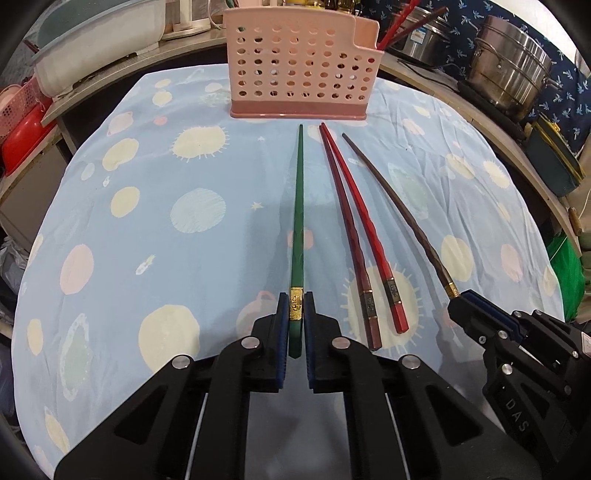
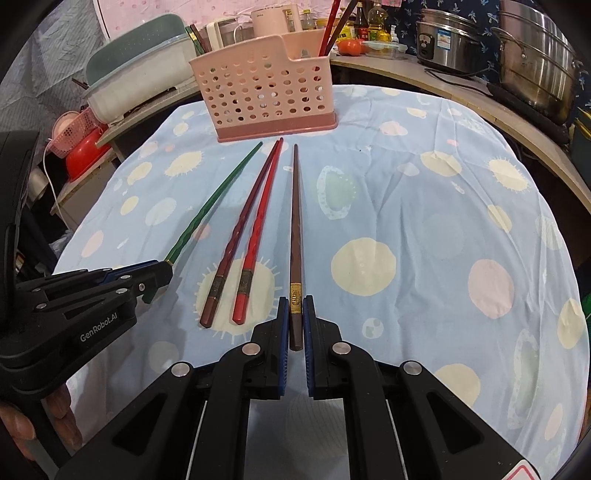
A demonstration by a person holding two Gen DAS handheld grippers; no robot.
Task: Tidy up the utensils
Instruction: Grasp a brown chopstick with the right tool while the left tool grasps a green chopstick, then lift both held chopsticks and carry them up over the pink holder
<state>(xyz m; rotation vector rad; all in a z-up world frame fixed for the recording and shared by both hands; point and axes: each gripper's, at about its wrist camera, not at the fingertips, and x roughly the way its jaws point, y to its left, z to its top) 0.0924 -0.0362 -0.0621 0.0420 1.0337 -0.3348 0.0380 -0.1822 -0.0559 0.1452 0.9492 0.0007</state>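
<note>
A pink perforated utensil holder (image 1: 300, 66) stands at the far side of the table; it also shows in the right wrist view (image 2: 263, 92), with chopsticks standing in its right compartment. My left gripper (image 1: 296, 306) is shut on the thick end of a green chopstick (image 1: 298, 206), whose tip points at the holder. My right gripper (image 2: 295, 306) is shut on the thick end of a brown chopstick (image 2: 295, 210). Between them lie a dark red chopstick (image 1: 347, 221) and a bright red chopstick (image 1: 364, 218) on the cloth.
A blue tablecloth with pale spots (image 1: 147, 221) covers the table. Steel pots (image 1: 513, 70) stand on a curved counter at the right. A white-and-teal bin (image 1: 92, 33) and red baskets (image 1: 22, 125) sit at the left.
</note>
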